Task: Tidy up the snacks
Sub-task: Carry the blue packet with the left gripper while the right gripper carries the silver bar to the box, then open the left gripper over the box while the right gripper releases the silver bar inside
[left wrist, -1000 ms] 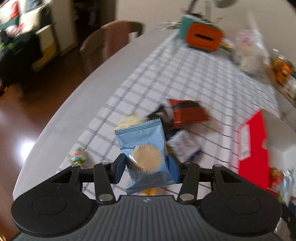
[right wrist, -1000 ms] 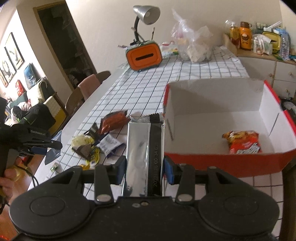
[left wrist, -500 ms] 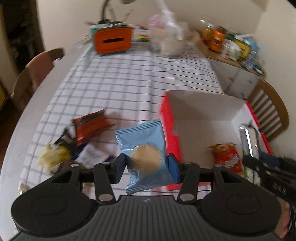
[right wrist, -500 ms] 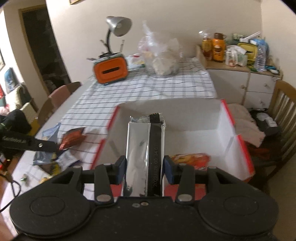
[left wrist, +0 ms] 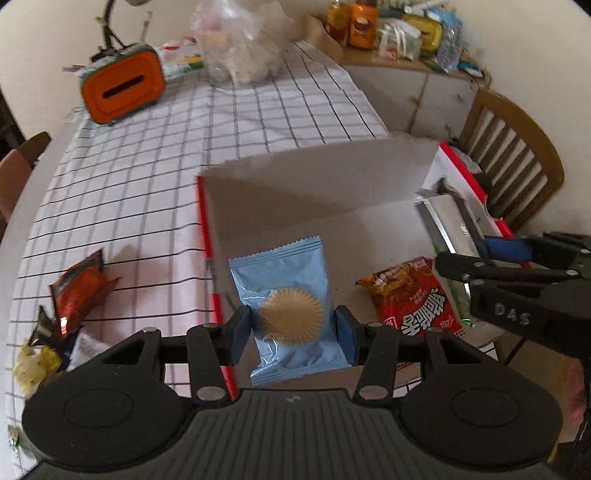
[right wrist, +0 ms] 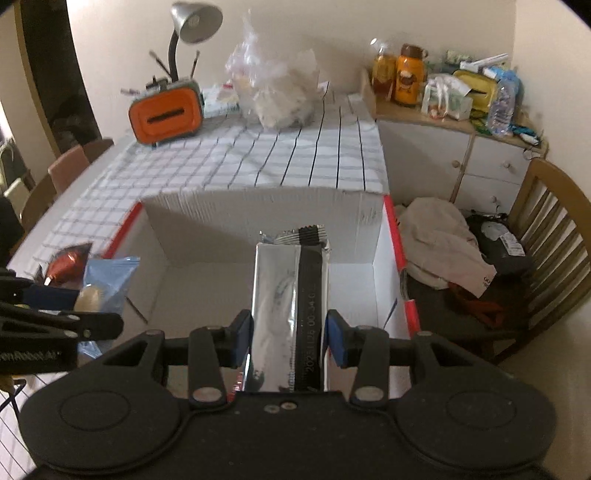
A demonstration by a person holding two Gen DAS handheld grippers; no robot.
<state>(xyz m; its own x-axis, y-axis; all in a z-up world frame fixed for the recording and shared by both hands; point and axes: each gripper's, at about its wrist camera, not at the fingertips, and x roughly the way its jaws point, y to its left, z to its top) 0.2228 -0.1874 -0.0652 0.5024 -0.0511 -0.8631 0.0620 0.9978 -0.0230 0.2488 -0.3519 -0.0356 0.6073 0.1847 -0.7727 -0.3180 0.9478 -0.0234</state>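
My left gripper is shut on a blue cookie packet and holds it over the left part of the red-and-white cardboard box. My right gripper is shut on a silver snack packet and holds it over the same box. A red snack bag lies inside the box. The right gripper with the silver packet shows at the right of the left wrist view. The blue packet shows at the left of the right wrist view.
Loose snacks, a red-brown packet among them, lie on the checked tablecloth left of the box. An orange tissue holder, a lamp and a plastic bag stand at the far end. A wooden chair is right of the table.
Both grippers have moved from the snack pile to over the box, each keeping its packet. The right gripper has swung right, toward the box's right side.
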